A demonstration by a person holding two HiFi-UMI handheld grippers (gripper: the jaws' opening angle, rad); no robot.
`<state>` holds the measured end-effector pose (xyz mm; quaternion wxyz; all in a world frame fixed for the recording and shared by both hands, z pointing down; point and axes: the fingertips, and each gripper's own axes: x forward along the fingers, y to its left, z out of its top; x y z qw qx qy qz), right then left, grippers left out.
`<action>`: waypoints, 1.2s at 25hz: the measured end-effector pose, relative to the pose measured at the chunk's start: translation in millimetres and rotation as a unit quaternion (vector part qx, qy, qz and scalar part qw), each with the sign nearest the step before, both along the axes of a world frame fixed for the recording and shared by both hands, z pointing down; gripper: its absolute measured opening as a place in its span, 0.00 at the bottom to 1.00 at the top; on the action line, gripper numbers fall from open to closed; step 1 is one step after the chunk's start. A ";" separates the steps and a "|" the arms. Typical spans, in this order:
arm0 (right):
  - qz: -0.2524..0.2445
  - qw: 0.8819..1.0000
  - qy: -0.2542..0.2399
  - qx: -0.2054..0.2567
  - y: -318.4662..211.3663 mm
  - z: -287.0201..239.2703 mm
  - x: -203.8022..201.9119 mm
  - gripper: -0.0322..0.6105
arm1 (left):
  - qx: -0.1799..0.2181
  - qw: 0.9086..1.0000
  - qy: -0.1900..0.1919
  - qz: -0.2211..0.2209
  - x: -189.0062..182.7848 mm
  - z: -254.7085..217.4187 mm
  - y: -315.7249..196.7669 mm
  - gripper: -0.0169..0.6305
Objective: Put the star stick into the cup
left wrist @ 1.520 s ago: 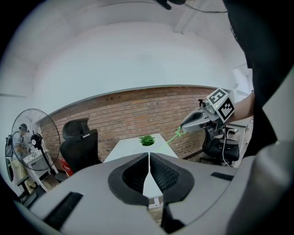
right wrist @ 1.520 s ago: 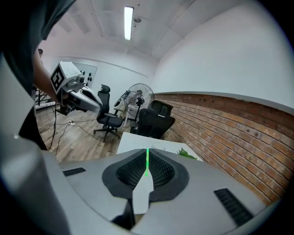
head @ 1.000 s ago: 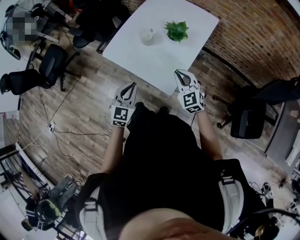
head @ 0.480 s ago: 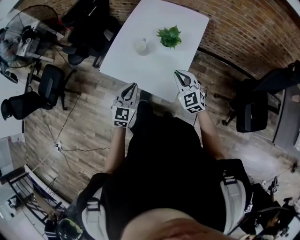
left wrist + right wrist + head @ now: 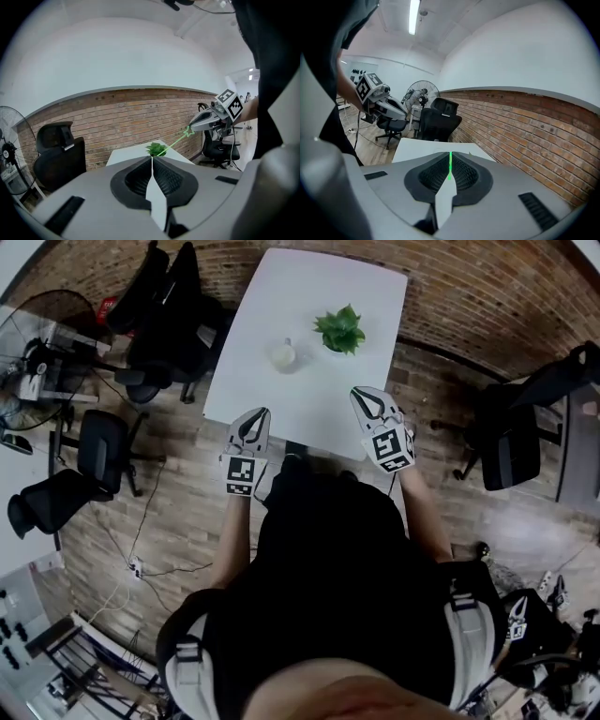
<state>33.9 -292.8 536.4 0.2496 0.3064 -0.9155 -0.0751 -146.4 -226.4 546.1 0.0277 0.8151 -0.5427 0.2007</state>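
Stick, thin, bright green, star-tipped, pinched by right gripper

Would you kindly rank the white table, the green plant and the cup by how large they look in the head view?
1. White table, by far the largest.
2. Green plant.
3. Cup, a little smaller than the plant.

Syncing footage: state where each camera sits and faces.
Head view: person's head, steeply down at the white table; torso, left hand-held gripper, right hand-held gripper show.
Left gripper view: on the left hand-held gripper, facing table and brick wall; shut jaws show.
Right gripper view: on the right hand-held gripper, facing the table; jaws shut on star stick.
Shared: all show the table.
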 end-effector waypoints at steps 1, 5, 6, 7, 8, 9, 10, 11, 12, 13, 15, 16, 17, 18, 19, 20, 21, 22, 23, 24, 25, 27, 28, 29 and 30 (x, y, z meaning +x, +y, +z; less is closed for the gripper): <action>0.001 1.000 0.001 0.001 -4.5 0.9 -5.3 0.07 | 0.001 1.000 -0.001 0.004 -6.6 0.4 -7.9 0.07; 0.005 1.000 0.006 0.000 -21.3 3.9 -22.3 0.07 | 0.014 1.000 0.001 0.013 -30.0 -6.0 -39.4 0.07; 0.004 1.000 0.009 0.000 -24.8 4.0 -26.8 0.07 | 0.017 1.000 0.002 0.013 -35.8 -7.9 -46.5 0.07; 0.003 1.000 0.013 0.000 -27.8 4.0 -31.7 0.07 | 0.020 1.000 0.003 0.013 -41.4 -9.2 -52.7 0.07; 0.002 1.000 0.016 0.001 -30.5 4.0 -36.9 0.07 | 0.021 1.000 0.004 0.013 -46.5 -9.7 -57.7 0.07; 0.000 1.000 0.018 0.001 -33.2 4.2 -41.9 0.07 | 0.021 1.000 0.005 0.014 -50.9 -9.5 -61.6 0.07; 0.000 1.000 0.020 0.001 -36.1 4.6 -46.6 0.07 | 0.021 1.000 0.006 0.016 -54.5 -8.9 -64.8 0.07; -0.001 1.000 0.021 -0.001 -38.9 5.1 -50.7 0.07 | 0.019 1.000 0.007 0.019 -57.3 -8.0 -67.4 0.07; -0.002 1.000 0.023 -0.002 -41.1 5.3 -54.5 0.07 | 0.017 1.000 0.008 0.022 -59.5 -6.8 -69.2 0.07; -0.003 1.000 0.024 -0.004 -42.5 5.3 -58.0 0.07 | 0.015 1.000 0.008 0.026 -61.0 -5.3 -70.6 0.07; -0.007 1.000 0.025 -0.007 -44.1 5.7 -64.5 0.07 | 0.010 0.999 0.009 0.031 -63.8 -2.3 -73.0 0.07; -0.008 1.000 0.025 -0.009 -44.7 6.5 -67.4 0.07 | 0.008 0.999 0.010 0.032 -65.2 -1.0 -74.5 0.07; -0.009 1.000 0.025 -0.011 -45.2 7.8 -70.3 0.07 | 0.006 0.999 0.010 0.034 -66.6 0.2 -76.0 0.07; -0.010 1.000 0.025 -0.013 -45.4 9.3 -73.3 0.07 | 0.006 0.999 0.011 0.035 -67.7 1.0 -77.5 0.07; -0.011 0.999 0.026 -0.015 -45.1 11.0 -76.3 0.07 | 0.005 0.999 0.012 0.037 -68.6 1.3 -78.7 0.07; -0.012 0.999 0.027 -0.018 -44.3 12.9 -79.4 0.07 | 0.004 0.999 0.013 0.040 -69.4 1.4 -79.6 0.07; -0.013 0.999 0.029 -0.020 -43.7 15.5 -81.9 0.07 | 0.003 0.999 0.014 0.042 -70.5 1.6 -80.3 0.07; -0.012 0.999 0.033 -0.023 -43.5 18.8 -84.0 0.07 | 0.002 0.999 0.014 0.044 -71.9 2.0 -81.2 0.07; -0.011 0.999 0.036 -0.026 -44.0 22.1 -85.8 0.07 | 0.001 0.999 0.014 0.046 -73.7 2.7 -82.4 0.07; -0.011 0.999 0.040 -0.028 -44.9 25.1 -87.8 0.07 | 0.000 0.999 0.014 0.048 -75.8 3.5 -83.7 0.07; -0.011 0.999 0.042 -0.031 -46.0 27.5 -89.6 0.07 | -0.002 0.999 0.014 0.050 -78.0 4.5 -85.1 0.07; -0.010 0.998 0.047 -0.036 -48.8 31.2 -92.6 0.07 | -0.005 0.998 0.015 0.053 -81.8 6.5 -88.3 0.07; -0.009 0.998 0.049 -0.037 -50.3 33.1 -93.8 0.07 | -0.006 0.998 0.016 0.054 -83.3 7.7 -89.9 0.07; -0.007 0.998 0.050 -0.038 -51.9 35.4 -94.8 0.07 | -0.008 0.998 0.016 0.056 -84.5 9.0 -91.4 0.07; -0.005 0.998 0.052 -0.040 -53.5 38.0 -95.7 0.07 | -0.009 0.998 0.017 0.059 -85.2 10.3 -92.7 0.07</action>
